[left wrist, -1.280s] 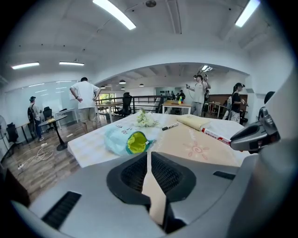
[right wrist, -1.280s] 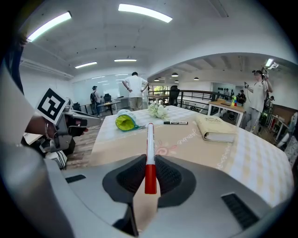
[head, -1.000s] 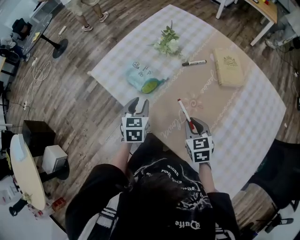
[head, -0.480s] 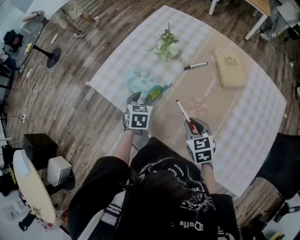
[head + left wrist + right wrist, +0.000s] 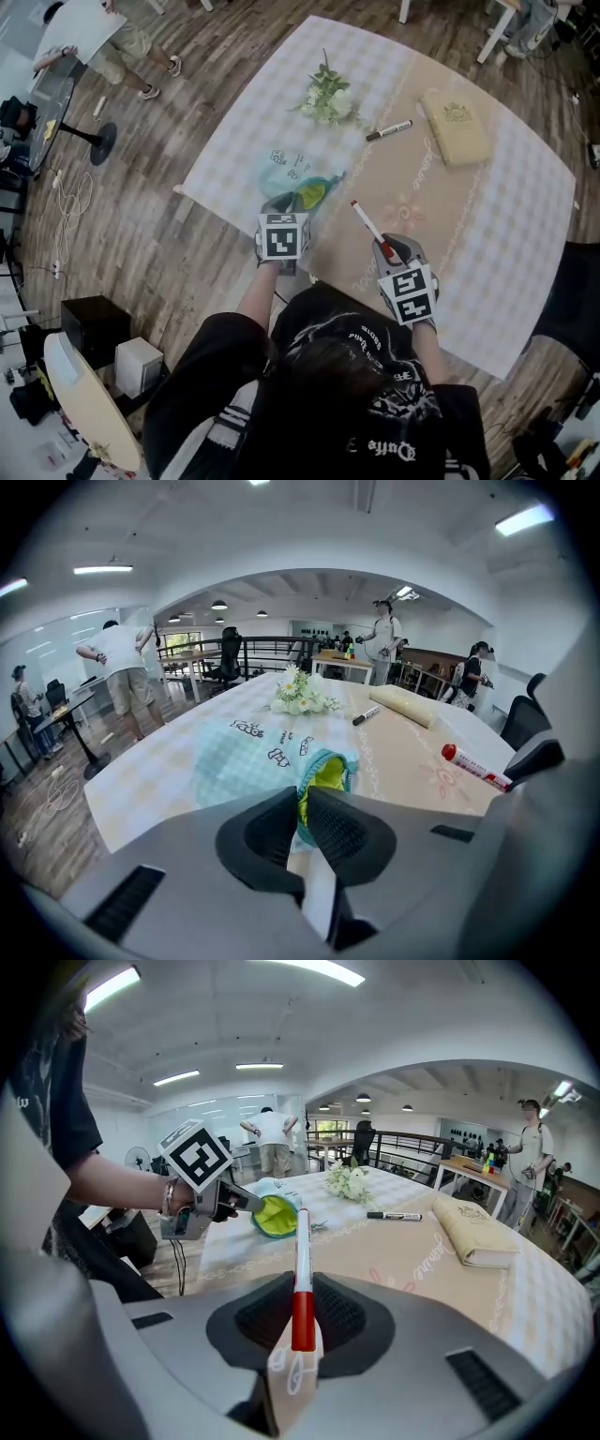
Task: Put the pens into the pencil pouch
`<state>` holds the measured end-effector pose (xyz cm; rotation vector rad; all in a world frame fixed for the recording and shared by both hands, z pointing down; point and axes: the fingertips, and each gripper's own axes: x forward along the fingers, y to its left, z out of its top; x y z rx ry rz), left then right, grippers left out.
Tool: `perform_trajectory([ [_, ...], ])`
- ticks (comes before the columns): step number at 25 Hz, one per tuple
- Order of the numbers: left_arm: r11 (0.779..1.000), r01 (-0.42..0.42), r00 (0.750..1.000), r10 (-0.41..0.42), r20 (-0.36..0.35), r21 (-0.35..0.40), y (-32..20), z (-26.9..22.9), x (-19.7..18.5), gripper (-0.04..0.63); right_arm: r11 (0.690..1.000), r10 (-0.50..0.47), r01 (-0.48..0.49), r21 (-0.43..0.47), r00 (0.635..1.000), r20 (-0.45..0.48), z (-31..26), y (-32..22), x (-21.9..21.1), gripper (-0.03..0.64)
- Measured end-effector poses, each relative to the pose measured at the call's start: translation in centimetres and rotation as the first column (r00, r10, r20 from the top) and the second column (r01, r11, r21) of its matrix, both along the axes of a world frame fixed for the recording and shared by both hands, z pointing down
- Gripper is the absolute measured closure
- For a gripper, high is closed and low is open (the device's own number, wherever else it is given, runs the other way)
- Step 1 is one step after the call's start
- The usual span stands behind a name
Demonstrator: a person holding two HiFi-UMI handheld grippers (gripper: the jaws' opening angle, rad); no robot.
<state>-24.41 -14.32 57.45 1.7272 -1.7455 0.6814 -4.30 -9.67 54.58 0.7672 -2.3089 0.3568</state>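
Right gripper (image 5: pixel 386 246) is clamping a red-and-white marker pen (image 5: pixel 367 221) by its red end, jaws narrow on the barrel. The pen's long axis is running straight out along the jaws, up-left in the head view, its small red far tip aiming towards the pouch mouth. White barrel, red print on it too small to read. Left gripper (image 5: pixel 286 202) has just been closing its jaws and is pinching the near rim of the pale blue checked fabric pouch (image 5: pixel 289 169), which is lying on the checked tablecloth (image 5: pixel 506 234) with its lime-green lining gaping. Dark lettering on the pouch is unreadable. A black marker pen (image 5: pixel 388 130) is lying crosswise between the white flower bunch (image 5: pixel 326 94) and the cream book (image 5: pixel 455 127).
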Motion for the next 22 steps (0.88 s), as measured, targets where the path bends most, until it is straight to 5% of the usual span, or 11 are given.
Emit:
perform_trajectory([
  [11, 0.991, -0.094, 0.992, 0.101, -0.071, 0.094, 0.5, -4.0, 2.9, 0.551, 0.999, -0.035, 0.036, 0.028, 0.999, -0.037, -1.1, -0.2, -0.5, 0.544],
  [22, 0.966, -0.233, 0.957, 0.249, -0.148, 0.113, 1.4, -6.0, 7.4, 0.551, 0.98, -0.189, 0.196, 0.04, 0.972, -0.14, -1.5, 0.1, -2.9, 0.545],
])
